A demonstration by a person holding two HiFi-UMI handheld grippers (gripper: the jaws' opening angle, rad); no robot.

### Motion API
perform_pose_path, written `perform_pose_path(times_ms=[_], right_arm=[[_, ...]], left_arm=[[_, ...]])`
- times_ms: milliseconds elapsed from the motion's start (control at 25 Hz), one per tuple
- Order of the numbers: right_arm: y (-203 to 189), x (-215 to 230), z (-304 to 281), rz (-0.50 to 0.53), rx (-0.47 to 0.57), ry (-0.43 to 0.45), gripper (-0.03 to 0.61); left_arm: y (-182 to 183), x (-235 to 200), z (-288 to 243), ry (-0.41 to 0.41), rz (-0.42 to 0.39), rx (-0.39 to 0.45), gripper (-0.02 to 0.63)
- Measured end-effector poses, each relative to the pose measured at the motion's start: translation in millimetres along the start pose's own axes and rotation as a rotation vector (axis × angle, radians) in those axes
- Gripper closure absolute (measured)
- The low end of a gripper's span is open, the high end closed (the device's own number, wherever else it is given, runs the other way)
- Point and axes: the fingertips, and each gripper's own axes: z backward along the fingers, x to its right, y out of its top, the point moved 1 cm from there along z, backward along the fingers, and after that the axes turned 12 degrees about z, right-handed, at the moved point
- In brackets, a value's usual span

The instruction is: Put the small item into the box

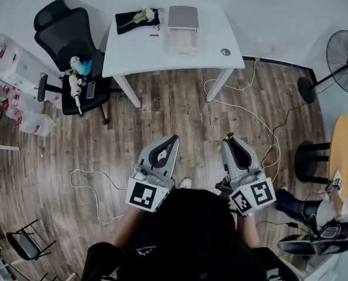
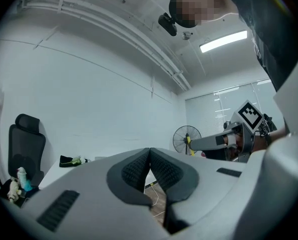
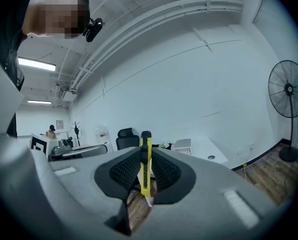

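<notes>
Our left tool (image 2: 150, 153) is pressed together with nothing in it. Our right tool (image 3: 145, 151) pinches a yellow knife (image 3: 145, 170) upright between its pads. We hold both low over the wooden floor (image 1: 179, 110). The open white box (image 1: 182, 31) sits on the white surface (image 1: 138, 51), well apart from the knife.

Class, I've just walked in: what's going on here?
A person stands back from the white table, a claw in each hand. The right claw is shut on a yellow utility knife; the left claw is shut with nothing in it. The white box sits on the table, away from both claws.
</notes>
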Motion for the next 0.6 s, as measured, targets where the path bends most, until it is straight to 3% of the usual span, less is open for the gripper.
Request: perform_pose_path(times_ms=[600], right_arm=[[31, 28, -150, 0.022, 0.005, -0.129, 0.511]], left_arm=[[52, -136, -86, -0.093, -0.001, 0.003, 0.609]])
